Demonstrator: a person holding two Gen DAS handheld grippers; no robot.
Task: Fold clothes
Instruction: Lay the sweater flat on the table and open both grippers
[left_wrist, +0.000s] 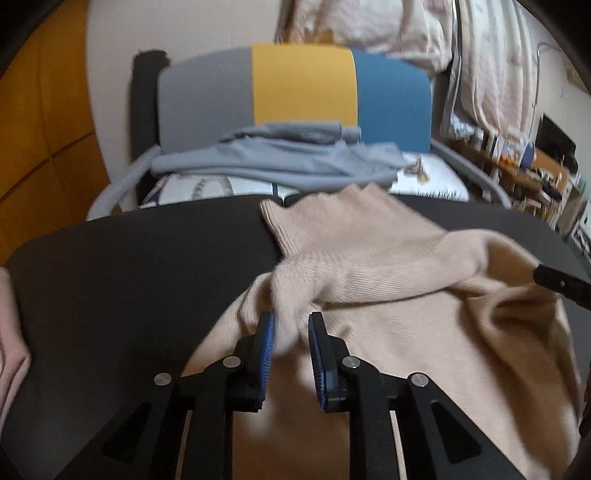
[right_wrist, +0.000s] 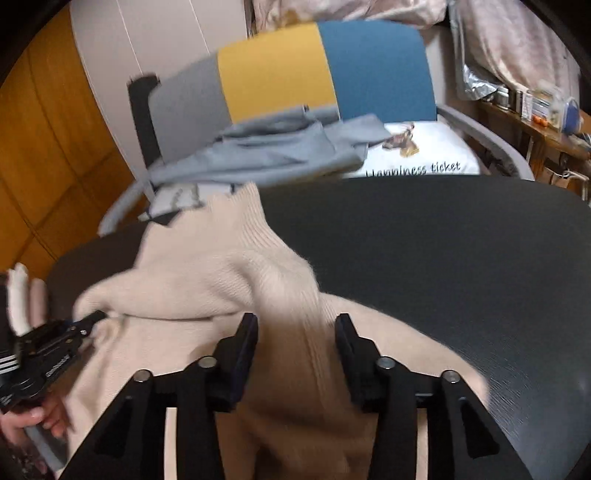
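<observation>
A beige ribbed knit sweater (left_wrist: 388, 295) lies bunched on a black table (left_wrist: 129, 277), its collar towards the far edge. My left gripper (left_wrist: 291, 328) stands over the sweater's left part, its blue pads (left_wrist: 266, 332) a little apart with a blurred fold of knit between them; I see no clear pinch. In the right wrist view the sweater (right_wrist: 207, 280) runs under my right gripper (right_wrist: 297, 325), whose jaws stand wide apart with the knit lying loose between and below them. The left gripper (right_wrist: 55, 339) shows at that view's left edge, held by a hand (right_wrist: 33, 417).
Behind the table stands a chair with a grey, yellow and blue back (left_wrist: 303, 85). A grey garment (left_wrist: 277, 162) lies on it over a white printed cushion (right_wrist: 417, 162). Cluttered shelves (left_wrist: 535, 166) are at the right. A pink cloth (left_wrist: 11, 332) sits at the table's left edge.
</observation>
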